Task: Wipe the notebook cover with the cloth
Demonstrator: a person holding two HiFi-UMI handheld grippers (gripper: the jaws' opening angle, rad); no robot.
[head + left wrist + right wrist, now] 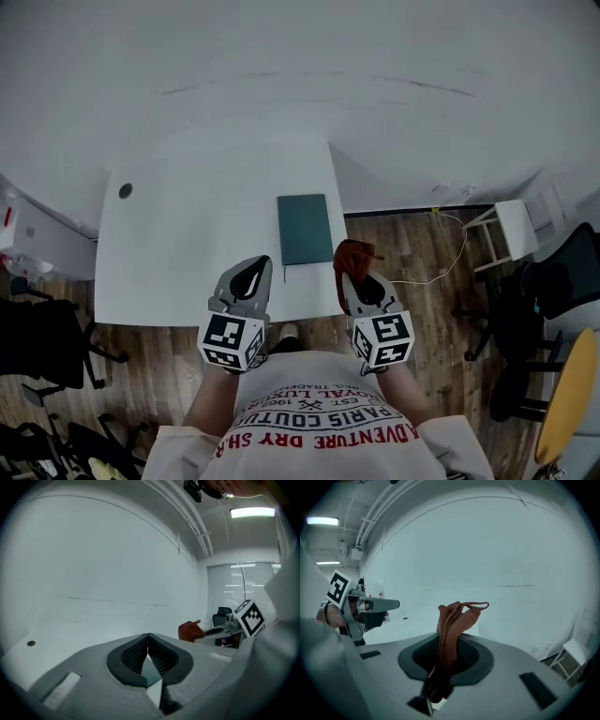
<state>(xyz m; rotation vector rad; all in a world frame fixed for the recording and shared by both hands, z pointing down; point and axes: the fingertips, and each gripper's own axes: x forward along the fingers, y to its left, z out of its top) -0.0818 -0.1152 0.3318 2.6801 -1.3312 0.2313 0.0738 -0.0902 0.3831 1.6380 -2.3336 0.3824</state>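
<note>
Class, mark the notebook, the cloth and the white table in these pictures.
notebook [305, 230], head view, middle of its dark green cover.
cloth [450, 625], right gripper view, upright bunched middle.
white table [187, 253], head view, bare top beside the notebook.

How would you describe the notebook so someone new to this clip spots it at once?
Start at the white table in front of the person and go to its right edge. The notebook lies flat and closed there, just ahead of the right tool. It is a dark green rectangle, while the rust-red cloth beside it is crumpled and gripped by that tool.
</note>
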